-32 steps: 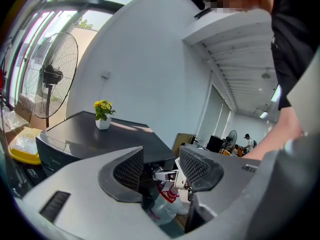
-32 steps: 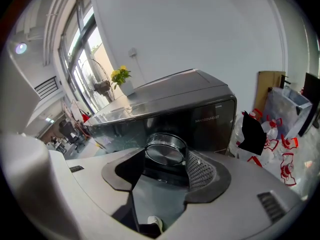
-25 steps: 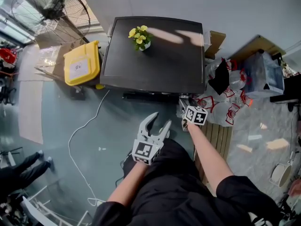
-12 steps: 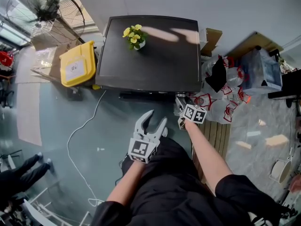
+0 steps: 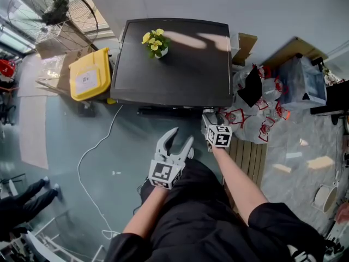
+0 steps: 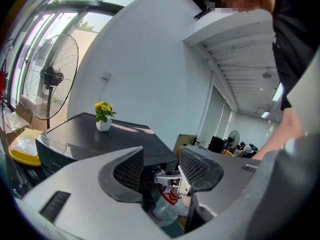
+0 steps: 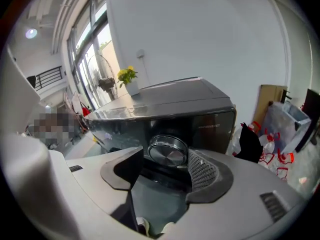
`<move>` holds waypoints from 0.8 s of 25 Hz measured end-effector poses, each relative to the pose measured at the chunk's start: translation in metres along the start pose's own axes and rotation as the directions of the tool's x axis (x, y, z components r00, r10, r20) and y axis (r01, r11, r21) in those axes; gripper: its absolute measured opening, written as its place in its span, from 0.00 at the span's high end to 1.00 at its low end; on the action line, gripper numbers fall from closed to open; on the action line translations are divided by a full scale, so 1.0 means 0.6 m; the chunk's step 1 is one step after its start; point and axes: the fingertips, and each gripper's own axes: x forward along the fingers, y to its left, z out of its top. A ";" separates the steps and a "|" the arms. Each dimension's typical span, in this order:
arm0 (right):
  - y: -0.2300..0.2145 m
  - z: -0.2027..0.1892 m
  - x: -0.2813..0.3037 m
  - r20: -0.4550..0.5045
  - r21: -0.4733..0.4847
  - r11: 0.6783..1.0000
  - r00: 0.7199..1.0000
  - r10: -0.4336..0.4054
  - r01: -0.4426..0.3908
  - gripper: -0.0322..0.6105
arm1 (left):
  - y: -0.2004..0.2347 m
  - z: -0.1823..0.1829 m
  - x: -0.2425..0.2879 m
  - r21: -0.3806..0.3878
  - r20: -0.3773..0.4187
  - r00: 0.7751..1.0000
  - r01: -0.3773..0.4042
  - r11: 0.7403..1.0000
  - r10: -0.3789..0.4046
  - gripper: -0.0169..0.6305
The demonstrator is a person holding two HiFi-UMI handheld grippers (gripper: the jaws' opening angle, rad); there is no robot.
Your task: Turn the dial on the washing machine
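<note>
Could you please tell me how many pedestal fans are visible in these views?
2. One large fan stands left of the washing machine; a distant fan stands far off in the left gripper view's background. Others may be hidden.

glossy grey-green floor (image 5: 60, 141) below me, a white cable (image 5: 82, 160) snaking across it. pale bare wall (image 5: 272, 4) ahead. big standing fan (image 5: 52, 15) in the left corner, a yellow bin (image 5: 90, 75) near it. tall windows (image 7: 87, 39) pouring daylight in on that side. clear bags with red print (image 5: 256, 121) heaped on the right, wooden slats (image 5: 248, 154) just beside them.
</note>
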 end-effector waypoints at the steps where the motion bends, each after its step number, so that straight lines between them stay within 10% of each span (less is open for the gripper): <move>1: 0.004 -0.001 0.003 -0.007 -0.018 1.000 1.000 -0.004 0.004 0.57 | -0.001 -0.002 0.000 0.000 0.001 1.000 0.004 1.000 -0.004 0.66; 20: 0.000 -0.005 0.016 -0.029 -0.145 0.985 0.995 -0.097 0.092 0.57 | 0.001 -0.025 0.000 -0.018 -0.006 1.000 -0.002 1.000 0.002 0.66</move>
